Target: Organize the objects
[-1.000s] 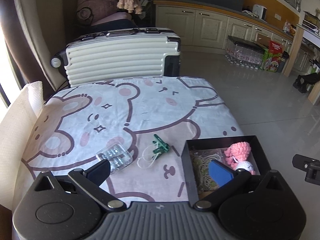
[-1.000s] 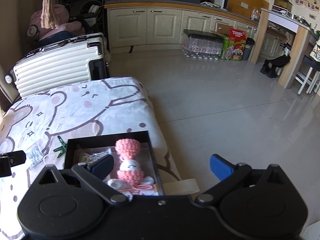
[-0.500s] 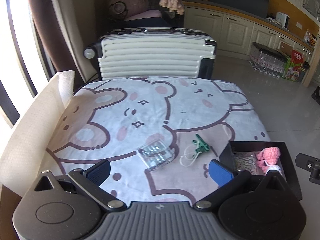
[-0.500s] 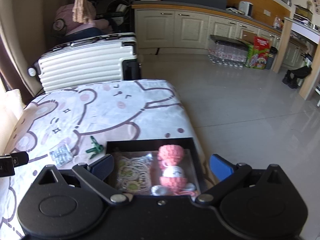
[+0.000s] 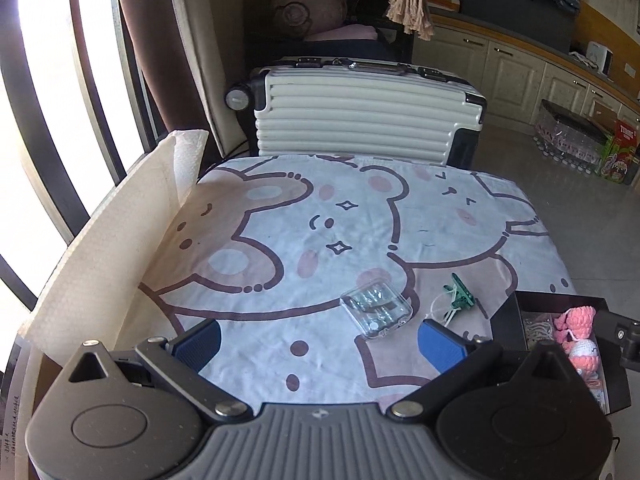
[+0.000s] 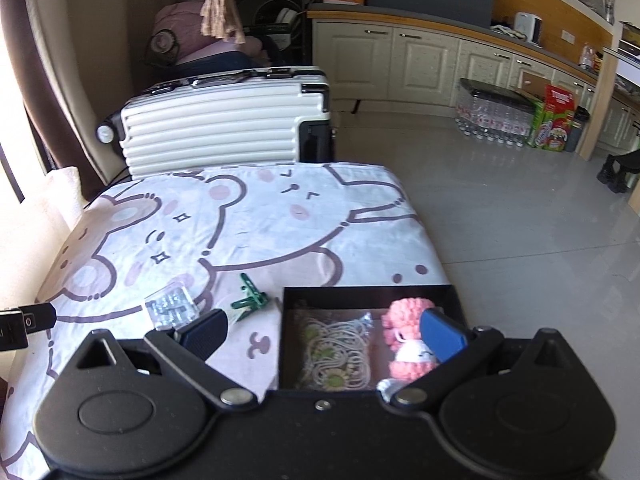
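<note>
From the left wrist, the left gripper (image 5: 320, 342) hangs spread, empty, over the bear-print cloth (image 5: 360, 220); the clear case (image 5: 376, 309) lies just ahead, toward its right finger, the green clip (image 5: 460, 300) beside it.

From the right wrist, the right gripper (image 6: 324, 334) is spread above the black box (image 6: 368, 292), the pink doll (image 6: 408, 344) inside near its right finger.

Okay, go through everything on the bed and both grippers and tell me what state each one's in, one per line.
left gripper: open, empty, above the sheet
right gripper: open, empty, over the box
black box: lidless, on the bed
pink crochet doll: lying in the box
beige cord bundle: coiled in the box
clear plastic case: closed, on the sheet, outside the box
green clip: on the sheet, outside the box
suitcase: closed, on its side
</note>
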The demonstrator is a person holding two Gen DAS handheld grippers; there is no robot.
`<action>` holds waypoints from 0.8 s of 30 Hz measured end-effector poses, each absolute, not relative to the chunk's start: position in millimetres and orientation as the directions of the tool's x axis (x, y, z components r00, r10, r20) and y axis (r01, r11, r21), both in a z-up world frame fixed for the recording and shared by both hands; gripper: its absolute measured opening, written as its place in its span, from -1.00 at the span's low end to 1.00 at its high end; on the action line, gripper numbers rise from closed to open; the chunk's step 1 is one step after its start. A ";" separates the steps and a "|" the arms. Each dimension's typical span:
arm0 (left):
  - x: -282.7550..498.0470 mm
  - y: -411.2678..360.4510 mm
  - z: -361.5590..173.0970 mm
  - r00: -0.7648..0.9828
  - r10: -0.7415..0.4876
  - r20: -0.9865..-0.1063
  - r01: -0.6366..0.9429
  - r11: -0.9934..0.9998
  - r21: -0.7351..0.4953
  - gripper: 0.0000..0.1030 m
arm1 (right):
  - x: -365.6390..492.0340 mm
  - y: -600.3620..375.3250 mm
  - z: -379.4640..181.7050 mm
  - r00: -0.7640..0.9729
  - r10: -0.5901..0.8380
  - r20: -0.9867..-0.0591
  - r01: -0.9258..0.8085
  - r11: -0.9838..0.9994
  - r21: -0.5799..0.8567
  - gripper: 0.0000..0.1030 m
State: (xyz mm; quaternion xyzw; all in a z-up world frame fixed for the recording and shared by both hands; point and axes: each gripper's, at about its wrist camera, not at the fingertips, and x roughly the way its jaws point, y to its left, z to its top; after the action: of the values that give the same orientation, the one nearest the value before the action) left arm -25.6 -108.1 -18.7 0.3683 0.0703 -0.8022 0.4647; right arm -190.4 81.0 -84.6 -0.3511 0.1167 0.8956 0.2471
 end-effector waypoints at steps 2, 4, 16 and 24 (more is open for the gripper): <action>-21.5 -110.1 -16.6 -0.296 -0.695 -0.655 0.800 -0.555 0.227 1.00 | -193.6 76.7 -84.8 -0.633 0.356 -0.687 -0.518 -0.855 0.033 1.00; -18.4 -111.1 -15.4 -0.294 -0.698 -0.653 0.802 -0.552 0.230 1.00 | -196.0 73.2 -84.8 -0.634 0.354 -0.688 -0.513 -0.858 0.031 1.00; -9.3 -114.2 -13.1 -0.279 -0.706 -0.650 0.812 -0.536 0.233 1.00 | -200.9 65.3 -80.4 -0.648 0.358 -0.672 -0.511 -0.859 0.035 1.00; -18.4 -120.0 -21.2 -0.274 -0.703 -0.656 0.833 -0.514 0.203 1.00 | -199.0 69.7 -78.2 -0.633 0.412 -0.655 -0.543 -0.840 -0.003 1.00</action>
State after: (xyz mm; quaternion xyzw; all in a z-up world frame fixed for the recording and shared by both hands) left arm -18.4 -120.0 -21.2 0.3583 0.0908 -0.7929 0.4844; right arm -199.0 69.7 -78.2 -0.3358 0.0976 0.8985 0.2655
